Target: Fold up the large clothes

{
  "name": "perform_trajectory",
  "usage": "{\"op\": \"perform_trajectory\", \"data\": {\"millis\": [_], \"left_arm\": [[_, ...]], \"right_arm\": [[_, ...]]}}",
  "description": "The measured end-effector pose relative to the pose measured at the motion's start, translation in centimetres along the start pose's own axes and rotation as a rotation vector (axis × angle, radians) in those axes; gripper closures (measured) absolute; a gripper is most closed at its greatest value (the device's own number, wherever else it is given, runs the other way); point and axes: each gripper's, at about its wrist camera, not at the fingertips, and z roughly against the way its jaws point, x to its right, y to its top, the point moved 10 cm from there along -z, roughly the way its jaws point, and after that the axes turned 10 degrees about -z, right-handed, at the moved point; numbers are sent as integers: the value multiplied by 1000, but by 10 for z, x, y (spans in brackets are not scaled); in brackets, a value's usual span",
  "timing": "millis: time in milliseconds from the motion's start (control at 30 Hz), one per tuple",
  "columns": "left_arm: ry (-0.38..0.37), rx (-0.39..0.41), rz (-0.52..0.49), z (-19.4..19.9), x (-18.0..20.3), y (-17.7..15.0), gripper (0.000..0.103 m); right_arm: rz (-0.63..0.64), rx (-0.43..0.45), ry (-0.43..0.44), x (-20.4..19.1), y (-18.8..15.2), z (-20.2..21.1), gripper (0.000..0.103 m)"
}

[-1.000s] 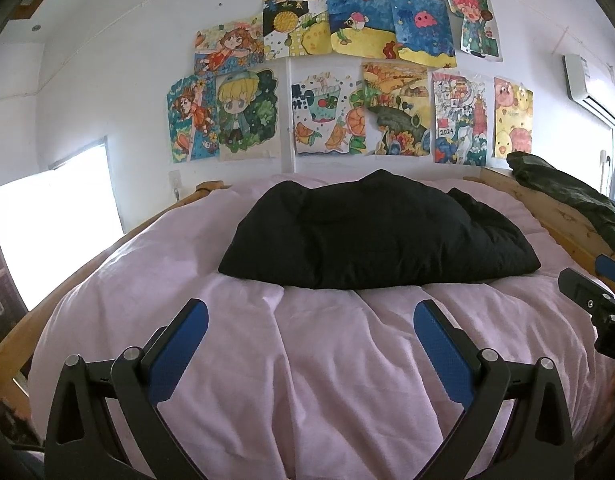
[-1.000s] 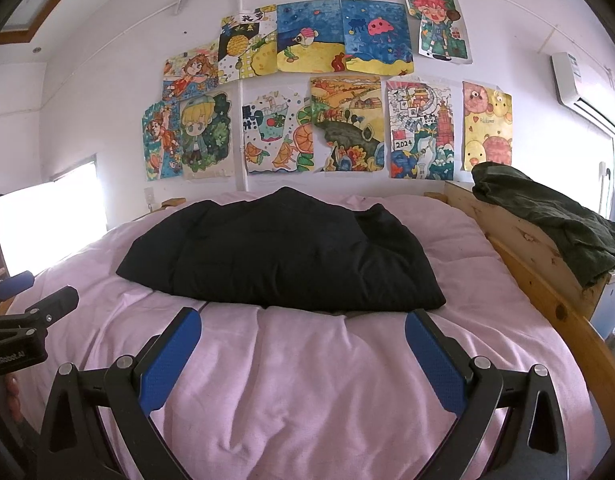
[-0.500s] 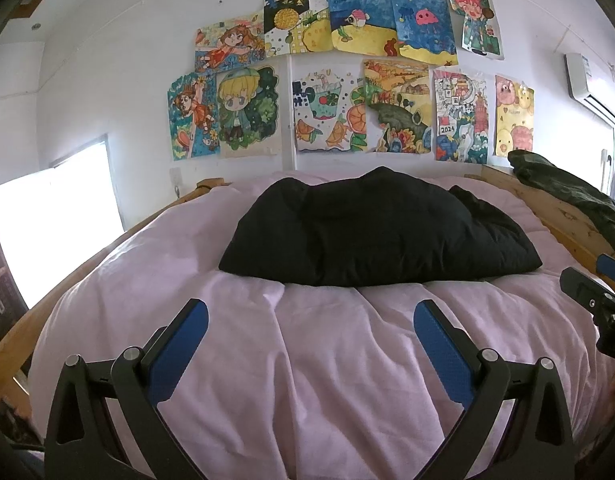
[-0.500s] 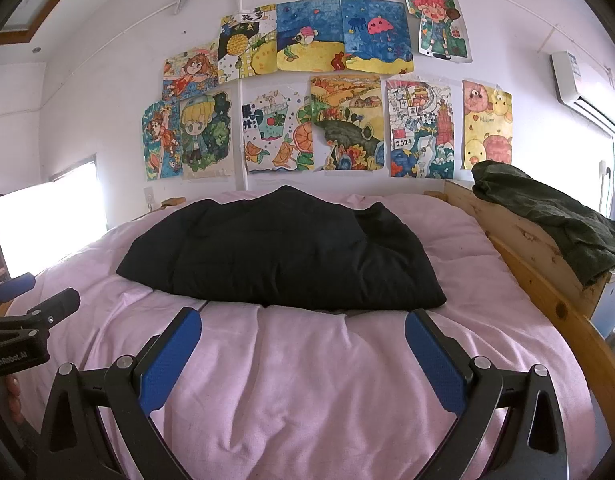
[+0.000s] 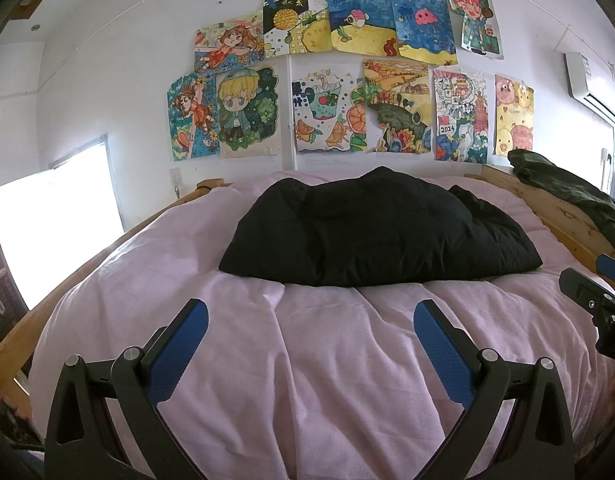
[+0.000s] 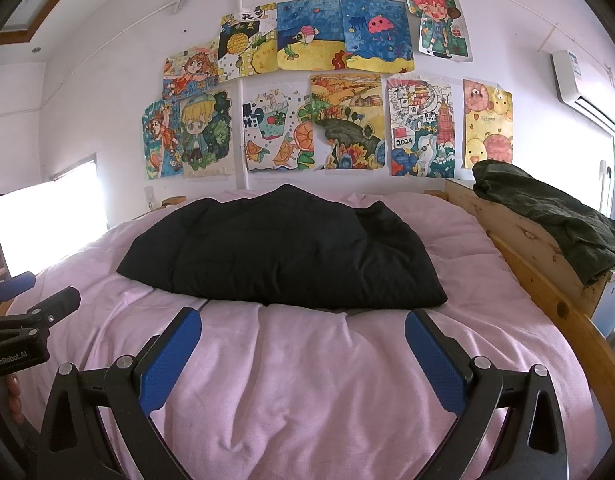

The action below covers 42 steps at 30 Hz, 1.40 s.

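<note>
Left wrist view: nothing has shifted over the last second, the left gripper (image 5: 310, 330) still hovers low over the pink bedcover (image 5: 315, 364), fingers spread wide, empty. The black padded jacket (image 5: 381, 232) lies bundled mid-bed, well ahead of the fingertips, untouched. I'd say the folding looks done or paused

Right wrist view: same stillness here. The right gripper (image 6: 302, 340) is wide open too, holding nothing; the jacket's near edge sits just beyond its fingertips. A dark green garment (image 6: 547, 216) drapes over the wooden bed frame (image 6: 519, 236) at right, perhaps next
</note>
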Motion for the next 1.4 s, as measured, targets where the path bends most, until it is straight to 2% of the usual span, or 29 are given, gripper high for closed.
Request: {"op": "perform_trajectory", "data": {"millis": [1400], "left_arm": [[-2, -6, -13, -1, -5, -2, 2]], "right_arm": [[-1, -3, -1, -1, 1, 0, 0]]}}
